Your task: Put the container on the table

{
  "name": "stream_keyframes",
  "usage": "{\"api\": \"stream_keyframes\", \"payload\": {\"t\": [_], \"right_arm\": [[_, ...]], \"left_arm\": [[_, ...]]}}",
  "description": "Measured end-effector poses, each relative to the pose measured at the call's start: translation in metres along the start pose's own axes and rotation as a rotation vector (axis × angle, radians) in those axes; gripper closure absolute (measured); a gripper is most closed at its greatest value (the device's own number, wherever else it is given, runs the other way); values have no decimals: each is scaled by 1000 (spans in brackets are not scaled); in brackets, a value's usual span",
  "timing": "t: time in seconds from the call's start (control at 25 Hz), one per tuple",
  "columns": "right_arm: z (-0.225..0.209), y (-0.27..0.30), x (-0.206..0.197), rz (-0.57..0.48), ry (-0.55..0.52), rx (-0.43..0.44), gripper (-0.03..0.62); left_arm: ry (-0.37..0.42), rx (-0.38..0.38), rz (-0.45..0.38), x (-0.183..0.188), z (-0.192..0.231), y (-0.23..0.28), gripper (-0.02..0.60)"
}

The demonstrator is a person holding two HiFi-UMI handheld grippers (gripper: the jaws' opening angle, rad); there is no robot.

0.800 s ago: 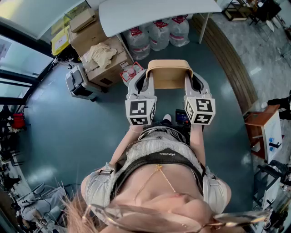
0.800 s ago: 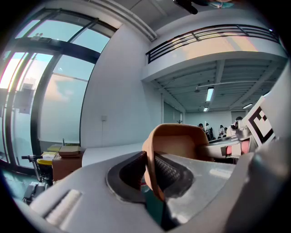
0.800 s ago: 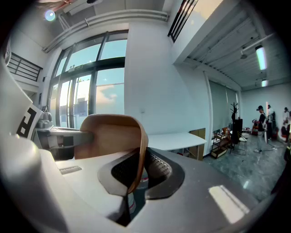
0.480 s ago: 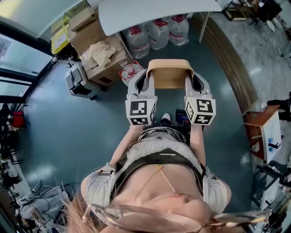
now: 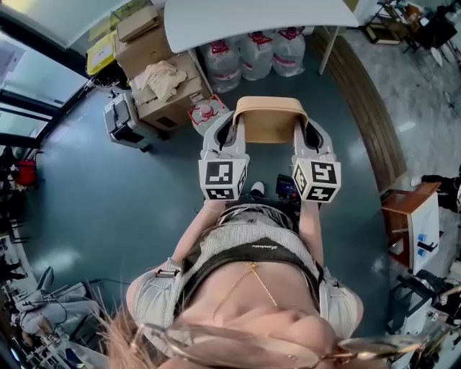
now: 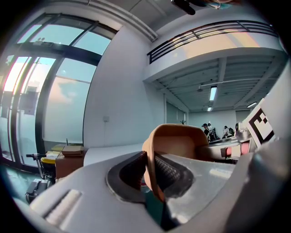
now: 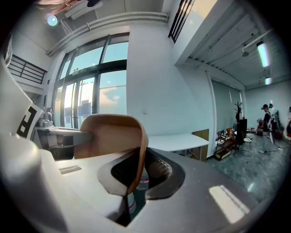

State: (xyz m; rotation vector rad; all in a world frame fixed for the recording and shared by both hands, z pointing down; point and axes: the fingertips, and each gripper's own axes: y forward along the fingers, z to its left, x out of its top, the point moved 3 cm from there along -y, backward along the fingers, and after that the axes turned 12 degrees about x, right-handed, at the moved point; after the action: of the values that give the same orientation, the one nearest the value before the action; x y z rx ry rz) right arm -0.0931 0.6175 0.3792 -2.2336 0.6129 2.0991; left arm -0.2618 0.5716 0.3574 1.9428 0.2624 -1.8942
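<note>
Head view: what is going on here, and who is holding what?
A person stands on the blue-green floor carrying a tan container with two handheld grippers. The left gripper is shut on its left wall and the right gripper on its right wall, so it hangs in the air between them. The white table lies ahead; the container is not yet on it.

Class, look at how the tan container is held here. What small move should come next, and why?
Probably carry it forward toward the white table: the left gripper and right gripper each clamp a side wall of the tan container, which hangs above the floor, short of the table.
</note>
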Motion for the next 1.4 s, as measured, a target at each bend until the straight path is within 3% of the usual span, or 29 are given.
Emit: {"api": "stream_keyframes", "payload": {"t": [0.52, 0.92, 1.4], "right_arm": [[-2, 11, 1, 0, -5, 29, 542], [-24, 55, 12, -4, 9, -28, 542], [-42, 119, 28, 13, -4, -46, 539]], "left_arm": [[-19, 26, 7, -2, 5, 7, 552], [-7, -35, 10, 3, 20, 66, 552], [-21, -59, 17, 9, 50, 132, 554]]}}
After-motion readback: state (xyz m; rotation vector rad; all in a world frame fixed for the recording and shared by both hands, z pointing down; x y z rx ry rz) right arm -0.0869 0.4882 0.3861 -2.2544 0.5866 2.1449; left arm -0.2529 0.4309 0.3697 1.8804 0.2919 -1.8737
